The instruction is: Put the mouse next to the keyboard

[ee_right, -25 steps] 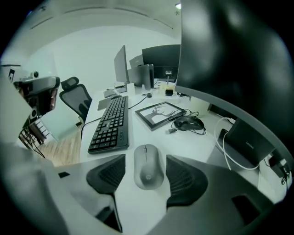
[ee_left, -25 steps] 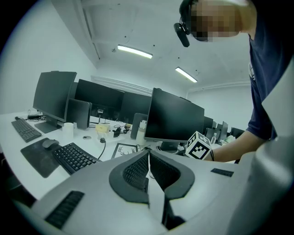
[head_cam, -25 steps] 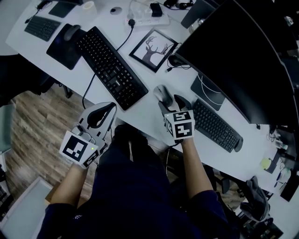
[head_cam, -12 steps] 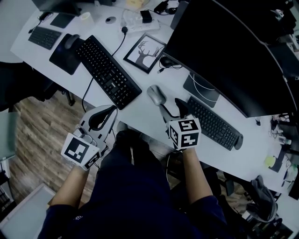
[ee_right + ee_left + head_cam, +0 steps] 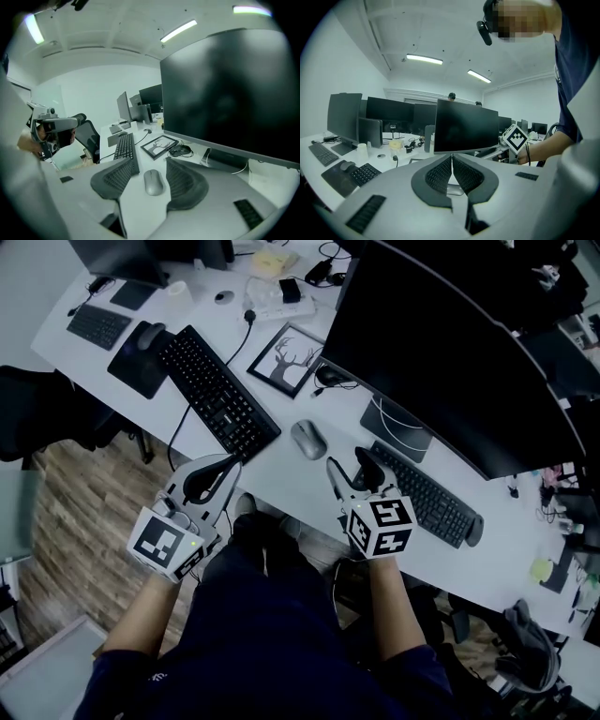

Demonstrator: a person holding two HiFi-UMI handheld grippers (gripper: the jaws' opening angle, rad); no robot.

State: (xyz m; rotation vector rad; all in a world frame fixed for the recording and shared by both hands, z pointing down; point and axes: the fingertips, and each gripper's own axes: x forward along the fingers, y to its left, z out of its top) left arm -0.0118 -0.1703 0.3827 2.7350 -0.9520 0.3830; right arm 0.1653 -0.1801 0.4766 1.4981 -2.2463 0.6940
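a long white desk runs diagonally through an open office with a pale wood-plank floor and strip lights in a white ceiling. the grey mouse lies on bare desktop just right of the near end of the black full-size keyboard, close to it but not touching. a slimmer keyboard lies further right, under the big curved monitor.

the right gripper hovers low over the desk just near of the mouse. its jaws stand wide and are closing. along its own view the mouse sits in the gap between the pads with space on both sides, ungripped.

the left gripper hangs off the desk's near edge, above the person's lap, jaws pressed together with nothing between them.

farther along the desk lie a framed deer silhouette, a white power strip, a dark mouse pad carrying a second mouse, and a small keyboard at the far left. more dark monitors line the far side.
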